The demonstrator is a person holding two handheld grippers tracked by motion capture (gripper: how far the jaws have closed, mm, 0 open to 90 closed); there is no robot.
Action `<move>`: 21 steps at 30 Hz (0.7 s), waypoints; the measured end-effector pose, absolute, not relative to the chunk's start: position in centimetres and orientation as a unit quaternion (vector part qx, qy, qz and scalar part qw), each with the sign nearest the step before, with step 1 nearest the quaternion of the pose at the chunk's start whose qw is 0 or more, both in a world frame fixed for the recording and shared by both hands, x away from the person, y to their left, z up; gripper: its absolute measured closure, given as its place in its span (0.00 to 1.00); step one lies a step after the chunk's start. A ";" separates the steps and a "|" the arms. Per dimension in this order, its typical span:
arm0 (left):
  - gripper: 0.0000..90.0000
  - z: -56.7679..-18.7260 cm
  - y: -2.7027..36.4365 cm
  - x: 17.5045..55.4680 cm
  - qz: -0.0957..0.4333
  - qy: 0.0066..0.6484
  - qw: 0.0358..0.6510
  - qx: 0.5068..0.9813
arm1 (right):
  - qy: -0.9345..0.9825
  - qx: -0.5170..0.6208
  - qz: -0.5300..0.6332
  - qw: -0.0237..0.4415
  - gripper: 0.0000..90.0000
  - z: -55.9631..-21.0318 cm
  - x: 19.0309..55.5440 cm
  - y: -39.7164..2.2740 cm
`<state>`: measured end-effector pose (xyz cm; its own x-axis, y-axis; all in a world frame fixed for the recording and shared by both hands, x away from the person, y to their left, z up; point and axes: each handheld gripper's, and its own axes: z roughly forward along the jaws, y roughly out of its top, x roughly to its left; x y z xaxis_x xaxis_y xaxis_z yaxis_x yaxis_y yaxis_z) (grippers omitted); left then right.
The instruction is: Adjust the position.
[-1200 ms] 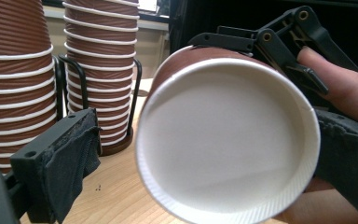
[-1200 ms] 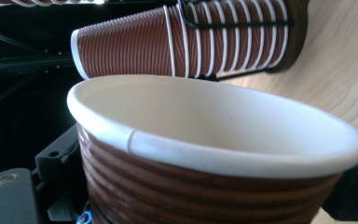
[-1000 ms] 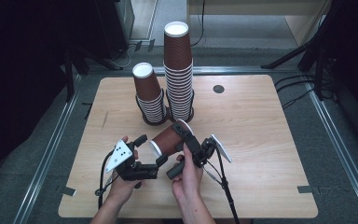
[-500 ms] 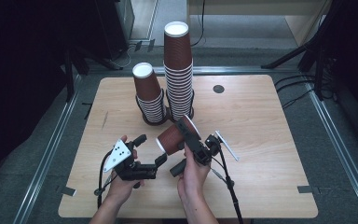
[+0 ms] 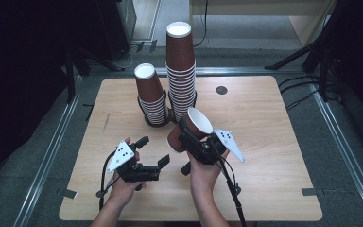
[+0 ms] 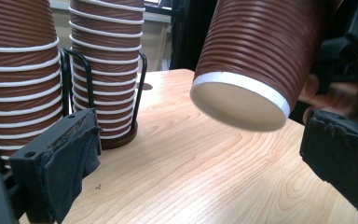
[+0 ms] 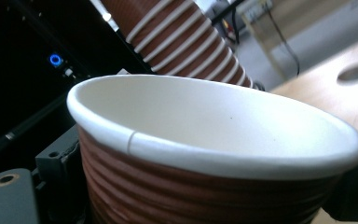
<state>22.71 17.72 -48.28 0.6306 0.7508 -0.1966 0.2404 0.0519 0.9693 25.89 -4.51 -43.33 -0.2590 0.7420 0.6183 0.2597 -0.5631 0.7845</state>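
High view: right gripper point(image 5: 191, 137) gripping brown paper cup point(image 5: 192, 128), lifting it clear of table point(image 5: 274, 142), cup tilting, mouth facing up-right; jaws partly hiding cup's lower wall. Left gripper point(image 5: 152, 152) resting low, jaws gaping wide, holding nothing.

Left gripper view: cup base point(image 6: 239, 100) hanging between spread jaws, upper part running off frame; 2 cup stacks point(image 6: 106, 70) standing behind in wire holders.

Right gripper view: cup rim point(image 7: 214, 135) crowding frame, jaws mostly hiding behind it, pinching wall.

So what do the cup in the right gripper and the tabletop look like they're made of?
The cup held by the right gripper looks like paper: a ribbed matte brown outer wall, a plain white inside and a rolled white rim with a visible seam in the right gripper view. The tabletop looks like light wood or a wood-look laminate, with a smooth satin finish and grain lines that show in the left gripper view.
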 end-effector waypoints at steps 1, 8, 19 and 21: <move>0.00 -48.3 17.8 22.7 0.207 0.378 0.619 0.657 | 0.434 0.574 0.667 0.192 0.11 -43.2 25.8 -4.5; 0.00 -48.2 18.2 22.9 0.209 0.384 0.620 0.652 | 0.472 0.525 0.647 0.288 0.11 -42.3 25.6 -4.8; 0.00 -48.5 18.8 23.0 0.211 0.394 0.612 0.652 | 0.503 0.480 0.609 0.381 0.11 -42.1 26.0 -6.5; 0.00 -48.6 19.0 23.0 0.211 0.398 0.612 0.650 | 0.510 0.474 0.602 0.391 0.11 -42.2 26.2 -7.0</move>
